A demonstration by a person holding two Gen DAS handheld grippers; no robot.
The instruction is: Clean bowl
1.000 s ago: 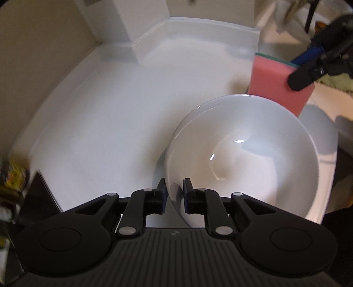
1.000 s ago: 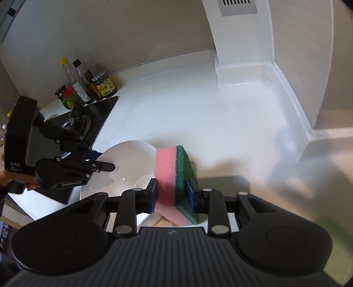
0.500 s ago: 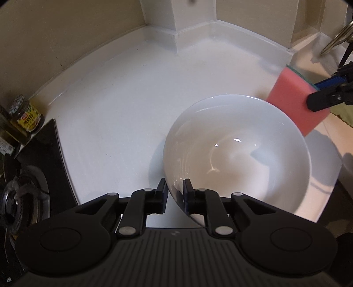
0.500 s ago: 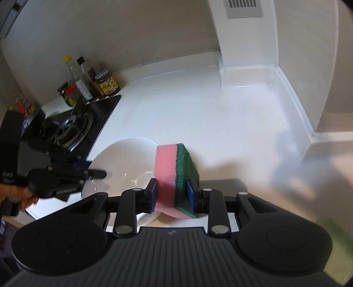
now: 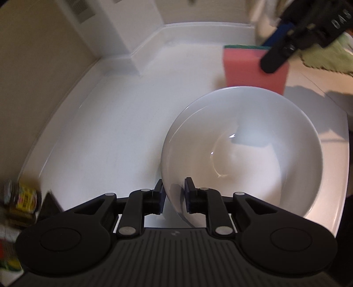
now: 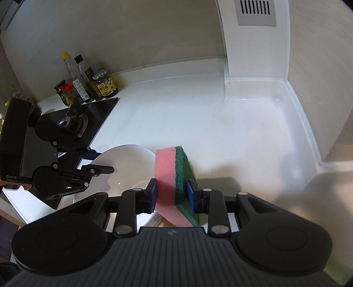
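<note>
1. Standing at the far left of the right wrist view, a cluster of condiment bottles and jars [image 6: 88,85] sits against the wall, next to the black stovetop [image 6: 94,114] with its burner.
2. Just right of the stovetop, the left gripper [image 6: 103,162] is clenched on the near rim of the white bowl [image 6: 128,167]; in its own view the left gripper [image 5: 174,195] has one finger outside the bowl wall and one inside, both touching it.
3. The bowl [image 5: 242,150] is over the near edge of the white countertop [image 5: 114,123], tilted a little so its inside faces the left camera. Its inside looks plain white, with small highlights near the bottom.
4. Right of the bowl in the right wrist view, the right gripper [image 6: 172,195] is grasping a sponge [image 6: 174,176] edge-on, the pink foam side turned left toward the bowl and the green scouring side turned right.
5. In the left wrist view the sponge [image 5: 245,66] hangs just beyond the far rim of the bowl, pink face toward the camera; whether it touches the rim I cannot tell.
6. Farther right, the countertop runs to a white boxed column with a vent grille [image 6: 257,12] at the far wall, and a green cloth [image 5: 326,57] lies at the far right of the left wrist view.
</note>
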